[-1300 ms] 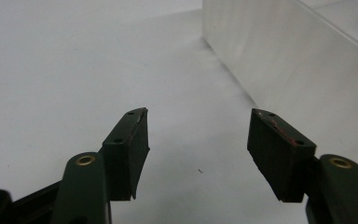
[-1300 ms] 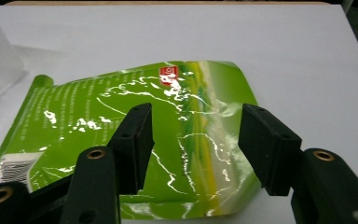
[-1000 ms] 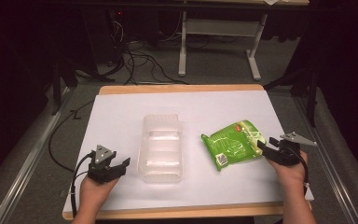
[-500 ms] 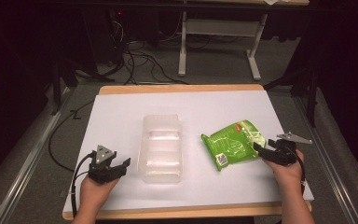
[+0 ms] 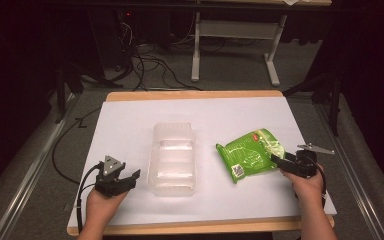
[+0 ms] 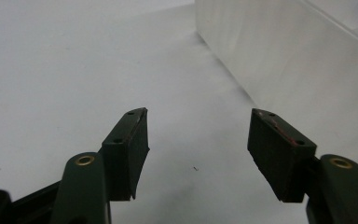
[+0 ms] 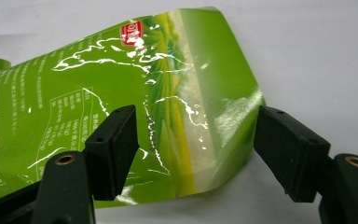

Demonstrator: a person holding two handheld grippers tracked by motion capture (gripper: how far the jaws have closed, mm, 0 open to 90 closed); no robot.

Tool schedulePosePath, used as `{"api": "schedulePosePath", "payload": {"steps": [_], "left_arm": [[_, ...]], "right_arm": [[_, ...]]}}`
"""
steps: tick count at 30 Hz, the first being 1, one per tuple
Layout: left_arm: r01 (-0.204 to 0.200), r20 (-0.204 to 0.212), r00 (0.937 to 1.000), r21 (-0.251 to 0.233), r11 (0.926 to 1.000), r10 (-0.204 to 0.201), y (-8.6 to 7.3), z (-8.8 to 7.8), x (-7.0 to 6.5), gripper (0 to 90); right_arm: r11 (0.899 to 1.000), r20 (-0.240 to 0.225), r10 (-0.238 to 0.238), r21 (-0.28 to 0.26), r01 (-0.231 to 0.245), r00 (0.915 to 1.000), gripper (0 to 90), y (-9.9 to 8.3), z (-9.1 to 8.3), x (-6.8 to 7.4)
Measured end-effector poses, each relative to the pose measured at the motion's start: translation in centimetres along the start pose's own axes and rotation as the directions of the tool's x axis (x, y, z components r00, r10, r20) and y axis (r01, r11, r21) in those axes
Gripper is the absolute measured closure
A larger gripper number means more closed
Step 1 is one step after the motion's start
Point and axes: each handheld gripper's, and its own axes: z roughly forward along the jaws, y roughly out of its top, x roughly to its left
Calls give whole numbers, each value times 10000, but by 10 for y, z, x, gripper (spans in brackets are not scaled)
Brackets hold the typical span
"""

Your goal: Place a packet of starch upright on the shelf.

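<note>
While its jaws have just been opening, the right gripper (image 5: 281,162) straddles the green pouch (image 5: 250,154) at the table's (image 5: 210,112) four o'clock, pads apart from the foil. At eight o'clock the left gripper (image 5: 129,176) gapes empty beside the clear tray (image 5: 173,157).

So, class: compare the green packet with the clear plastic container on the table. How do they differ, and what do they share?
The green packet is opaque, glossy and printed; the clear container is see-through and plain. The packet lies flat and crinkled at an angle; the container stands as a rigid box, squared to the table. Both rest on the white surface, gripped by nothing.
</note>
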Motion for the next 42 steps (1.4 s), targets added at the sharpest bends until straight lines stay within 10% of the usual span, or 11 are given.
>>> {"api": "schedulePosePath", "payload": {"steps": [10,15,28,36,42], "left_arm": [[-19,19,10000,28,10000,19,0,1,0,386],[-61,14,10000,61,10000,60,0,0,0,386],[-118,46,9999,137,9998,117,0,1,-1,386],[-154,11,9999,160,9998,154,0,2,-2,385],[-167,10,9999,149,9997,167,0,2,-2,385]], "right_arm": [[9992,-1076,166,-344,-204,9941,501,0,-5,0],[9989,-1108,-443,-206,422,9929,559,1,-1,10],[9961,261,371,-811,-349,9990,355,4,-9,-9],[9971,-292,755,59,-753,9967,351,2,15,-7],[9964,-1396,798,-167,-830,9870,576,3,10,-2]]}}
